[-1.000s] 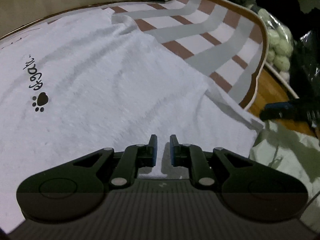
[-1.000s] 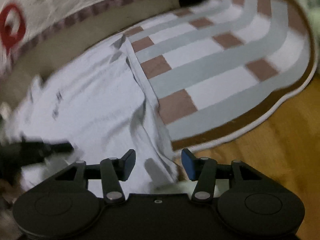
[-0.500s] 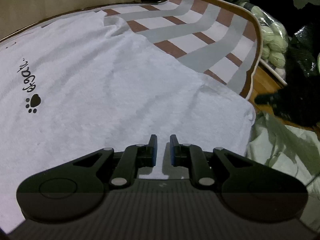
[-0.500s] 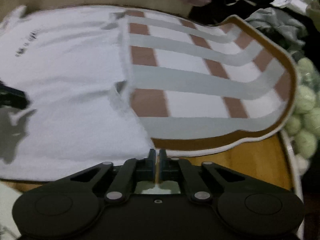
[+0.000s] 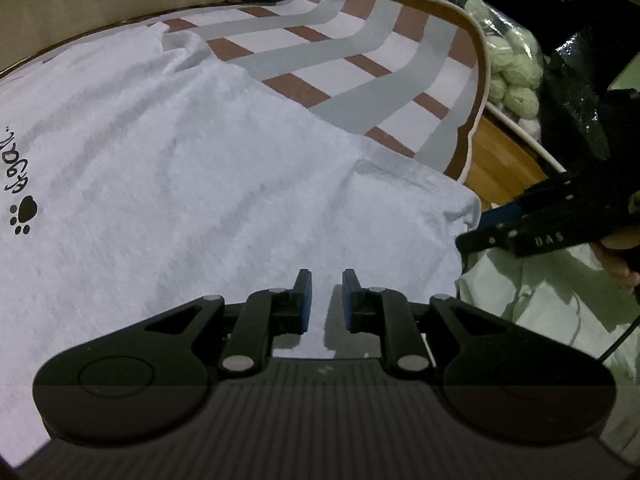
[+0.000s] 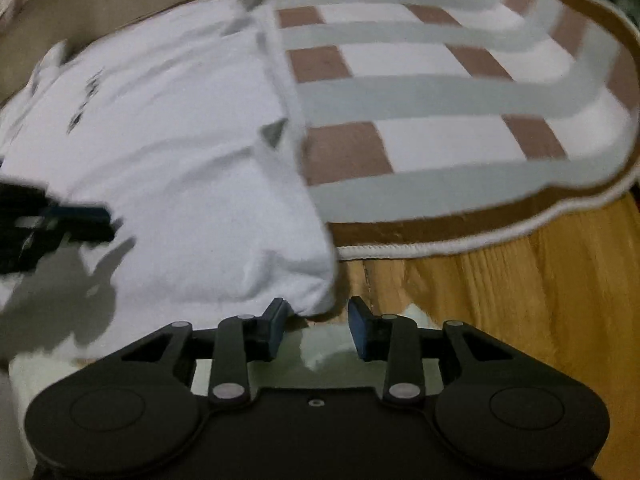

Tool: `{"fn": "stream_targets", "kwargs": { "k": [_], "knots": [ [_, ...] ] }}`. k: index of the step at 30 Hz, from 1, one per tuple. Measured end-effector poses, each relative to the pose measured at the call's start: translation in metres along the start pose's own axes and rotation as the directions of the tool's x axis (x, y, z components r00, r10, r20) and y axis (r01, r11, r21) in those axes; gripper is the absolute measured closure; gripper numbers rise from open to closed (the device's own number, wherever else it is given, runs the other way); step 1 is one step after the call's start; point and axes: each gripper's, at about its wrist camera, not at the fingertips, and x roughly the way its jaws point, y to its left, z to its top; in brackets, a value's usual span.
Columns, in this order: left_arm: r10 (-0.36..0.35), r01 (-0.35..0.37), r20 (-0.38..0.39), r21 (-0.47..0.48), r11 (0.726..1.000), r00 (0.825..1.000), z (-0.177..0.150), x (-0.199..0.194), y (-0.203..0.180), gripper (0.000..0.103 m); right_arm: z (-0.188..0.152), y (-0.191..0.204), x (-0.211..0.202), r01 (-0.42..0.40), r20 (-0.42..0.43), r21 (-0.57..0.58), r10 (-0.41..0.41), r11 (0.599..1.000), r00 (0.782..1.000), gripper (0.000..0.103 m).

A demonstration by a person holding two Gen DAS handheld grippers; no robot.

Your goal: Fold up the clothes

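Nearest the right wrist camera, right claw opening, jaws a moderate gap apart, nothing pinched; white shirt corner just beyond the tips, overhanging the rug edge onto bare wooden floor. Close under the left wrist camera, left claw narrow, also opening, tips low over the shirt's near hem, no fold of cloth visible between the pads. Further out, shirt spread flat across the left part of the striped rug, paw-print logo toward the far left, a sleeve bunched at the far edge. To the right, pale green garment lying loose beside the shirt; bags of green balls beyond.

Likely risks: right claw closing on air or snagging the green garment beneath instead of the shirt corner; left claw scraping the hem without gathering any cloth; uneven lift between the two corners, skewing the fold and wrinkling the smoothed body.
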Motion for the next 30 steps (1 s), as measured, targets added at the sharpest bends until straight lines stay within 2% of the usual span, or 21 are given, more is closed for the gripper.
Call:
{"fn": "stream_targets", "kwargs": {
  "k": [2,3,4,6,7,8,10,12,13,14,15,16,17,18,20,23,25,26,27,29,30],
  "knots": [
    [0.006,-0.006,0.008,-0.004,1.0,1.0,0.001,-0.003,0.003,0.088,-0.002,0.003,-0.003,-0.032,0.036,-0.04,0.033,0.999,0.999,0.094],
    [0.008,-0.008,0.012,-0.006,1.0,1.0,0.002,-0.004,0.005,0.088,-0.004,0.01,-0.01,-0.025,0.054,-0.131,0.032,0.991,0.998,0.094],
    [0.011,-0.011,0.016,-0.008,1.0,1.0,0.003,-0.006,0.007,0.088,-0.005,0.019,-0.019,-0.009,0.064,-0.245,0.025,0.97,0.998,0.094],
    [0.009,-0.008,0.022,-0.022,1.0,1.0,0.004,-0.01,0.014,0.088,-0.009,0.036,-0.037,0.027,0.086,-0.459,0.014,0.888,0.996,0.095],
    [0.011,-0.01,0.023,-0.025,1.0,1.0,0.004,-0.011,0.016,0.088,-0.012,0.045,-0.043,0.047,0.073,-0.589,-0.005,0.807,0.997,0.095],
    [0.013,-0.013,0.024,-0.027,1.0,1.0,0.004,-0.011,0.019,0.088,-0.019,0.052,-0.046,0.063,0.047,-0.73,-0.042,0.68,0.998,0.095],
    [0.018,-0.018,0.025,-0.03,0.999,1.0,0.004,-0.013,0.024,0.088,-0.033,0.061,-0.047,0.065,0.022,-0.925,-0.118,0.374,0.993,0.095],
    [0.027,-0.026,0.02,-0.03,0.999,0.999,0.003,-0.012,0.027,0.088,-0.044,0.065,-0.043,0.034,0.019,-0.996,-0.174,0.088,0.985,0.095],
    [0.029,-0.028,0.015,-0.033,0.999,0.999,0.003,-0.011,0.028,0.088,-0.046,0.066,-0.041,0.016,0.017,-1.0,-0.191,-0.008,0.982,0.095],
    [0.029,-0.028,0.012,-0.035,0.999,1.0,0.003,-0.01,0.028,0.088,-0.045,0.067,-0.039,0.001,0.011,-0.999,-0.2,-0.049,0.98,0.095],
    [0.029,-0.029,0.011,-0.036,0.999,1.0,0.003,-0.01,0.029,0.088,-0.042,0.066,-0.037,-0.002,0.008,-0.999,-0.203,-0.044,0.979,0.095],
    [0.029,-0.029,0.009,-0.037,0.999,1.0,0.003,-0.011,0.029,0.088,-0.035,0.063,-0.035,0.006,0.006,-1.0,-0.201,0.002,0.98,0.095],
    [0.03,-0.03,0.007,-0.038,0.999,1.0,0.003,-0.011,0.03,0.088,-0.03,0.058,-0.034,0.019,0.006,-0.998,-0.2,0.064,0.98,0.096],
    [0.03,-0.03,0.006,-0.038,0.999,1.0,0.003,-0.011,0.03,0.087,-0.025,0.051,-0.032,0.036,0.007,-0.989,-0.201,0.142,0.98,0.101],
    [0.03,-0.03,0.003,-0.043,0.999,1.0,0.004,-0.011,0.031,0.088,-0.016,0.038,-0.028,0.07,0.01,-0.953,-0.202,0.294,0.979,0.101],
    [0.025,-0.025,-0.004,-0.061,0.998,1.0,0.004,-0.009,0.034,0.088,-0.003,0.02,-0.027,0.06,-0.034,-0.796,-0.144,0.602,0.989,0.101],
    [0.017,-0.018,-0.012,-0.078,0.997,1.0,0.003,-0.008,0.037,0.087,0.005,0.007,-0.026,0.041,-0.062,-0.634,-0.103,0.772,0.993,0.1],
    [0.014,-0.015,-0.016,-0.083,0.996,1.0,0.003,-0.008,0.037,0.087,0.006,-0.003,-0.025,0.038,-0.083,-0.549,-0.1,0.835,0.991,0.1],
    [0.012,-0.014,-0.019,-0.087,0.996,1.0,0.003,-0.007,0.038,0.087,0.006,-0.012,-0.024,0.053,-0.098,-0.473,-0.112,0.879,0.989,0.099],
    [0.009,-0.011,-0.023,-0.09,0.996,1.0,0.002,-0.007,0.039,0.087,0.005,-0.03,-0.025,0.098,-0.108,-0.328,-0.14,0.939,0.984,0.097],
    [0.009,-0.011,-0.023,-0.089,0.996,1.0,0.002,-0.007,0.039,0.087,0.007,-0.04,-0.029,0.095,-0.096,-0.235,-0.121,0.967,0.988,0.089]
  ]
}}
